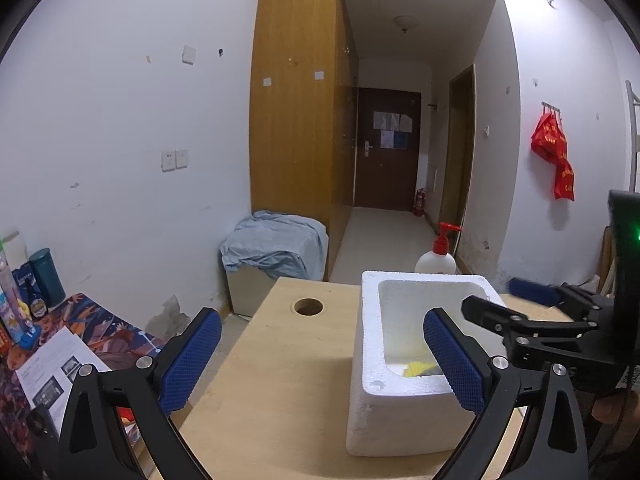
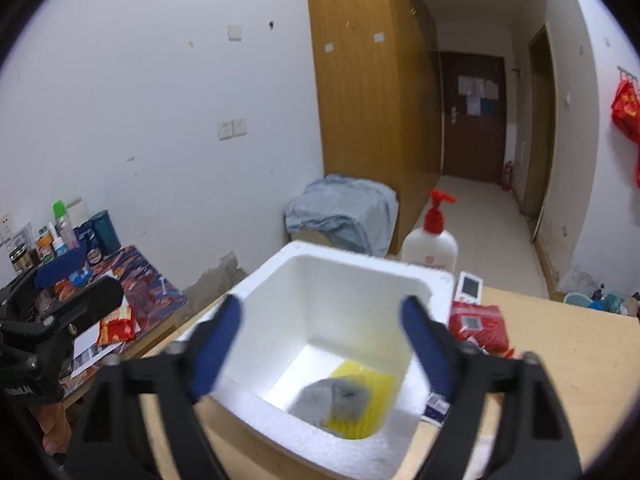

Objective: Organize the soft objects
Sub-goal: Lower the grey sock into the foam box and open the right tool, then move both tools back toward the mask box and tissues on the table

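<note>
Blue pads of the right gripper (image 2: 322,344) stand wide apart, released, above the foam box (image 2: 280,268) at lower centre. Its rim leaves free room on both sides. Inside, below the jaws, a blurred grey soft thing (image 2: 334,398) lies on a yellow one (image 2: 374,376). At bottom of its frame, the left gripper (image 1: 322,362) is open too, empty.

The white foam box (image 2: 320,432) looks grainy and matt. It stands on a pale, smooth wooden tabletop (image 1: 280,360). Inside lie a grey fuzzy cloth (image 2: 332,398) and a ribbed yellow cloth (image 2: 372,384). The red packet (image 2: 478,326) beside it is glossy plastic.
</note>
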A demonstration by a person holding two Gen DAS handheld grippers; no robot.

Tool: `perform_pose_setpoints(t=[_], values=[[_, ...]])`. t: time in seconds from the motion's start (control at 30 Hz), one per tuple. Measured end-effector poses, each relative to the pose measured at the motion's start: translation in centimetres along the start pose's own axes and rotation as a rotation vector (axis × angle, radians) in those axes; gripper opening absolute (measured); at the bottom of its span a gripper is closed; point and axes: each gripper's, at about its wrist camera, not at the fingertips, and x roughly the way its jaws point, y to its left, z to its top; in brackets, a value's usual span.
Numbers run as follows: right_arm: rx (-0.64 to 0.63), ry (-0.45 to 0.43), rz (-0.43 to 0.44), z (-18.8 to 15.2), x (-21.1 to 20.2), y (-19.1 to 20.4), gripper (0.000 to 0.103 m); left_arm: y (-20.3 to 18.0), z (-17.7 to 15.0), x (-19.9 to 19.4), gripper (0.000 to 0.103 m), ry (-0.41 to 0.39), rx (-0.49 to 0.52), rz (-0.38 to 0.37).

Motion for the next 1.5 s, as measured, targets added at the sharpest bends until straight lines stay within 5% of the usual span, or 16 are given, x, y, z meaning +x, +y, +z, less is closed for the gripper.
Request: perform_pose_setpoints(t=[0.57, 0.7, 0.9, 1.5], values=[[0.006, -0.043, -0.052, -1.1, -3.1, -1.2, 0.103, -1.0, 0.0, -2.0, 0.101, -0.017, -0.012, -0.057], [-0.002, -0.159, -0.043, -1.9, -5.2, -1.2, 0.103, -1.8, 0.0, -2.8, 0.101, -0.029, 0.001, -0.075], [0.019, -0.095, -0.112, -2.8, -6.7, -2.0, 0.103, -2.9, -0.1, -3.8, 0.101, -0.035, 0.009, -0.097], [0.067, -0.190, -0.181, -5.9, -14.4, -3.3, 0.103, -6.9, -2.7, -7.5, 0.101, -0.034, 0.048, -0.141]])
